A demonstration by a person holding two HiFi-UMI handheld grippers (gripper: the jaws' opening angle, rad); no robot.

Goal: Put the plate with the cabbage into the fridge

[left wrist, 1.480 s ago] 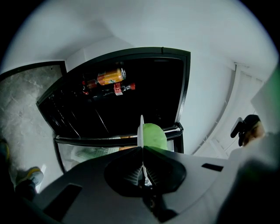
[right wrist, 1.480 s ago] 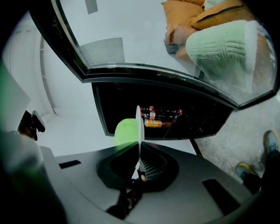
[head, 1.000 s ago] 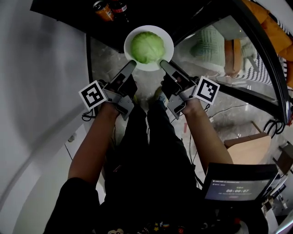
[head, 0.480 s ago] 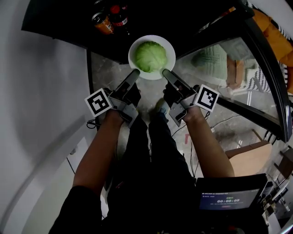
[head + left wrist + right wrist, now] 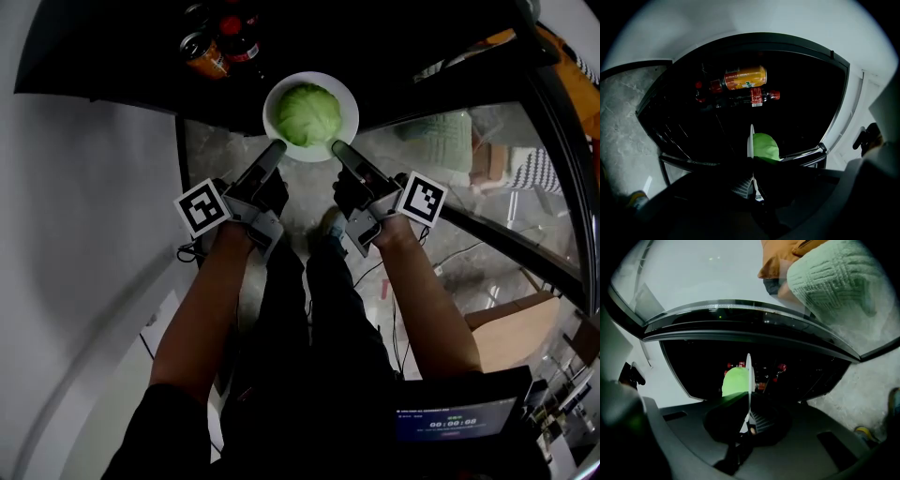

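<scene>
A white plate carries a green cabbage and hangs in the air at the mouth of the dark open fridge. My left gripper is shut on the plate's near left rim. My right gripper is shut on its near right rim. In the left gripper view the plate shows edge-on with the cabbage to its right. The right gripper view has the plate edge-on and the cabbage on its left.
An orange can and dark red-capped bottles lie inside the fridge at the left, can above bottle. The glass fridge door stands open on the right. A white wall runs along the left; stone floor below.
Both grippers have carried the plate forward, closer to the fridge opening. The dark interior, can and bottles now loom larger in both gripper views.
</scene>
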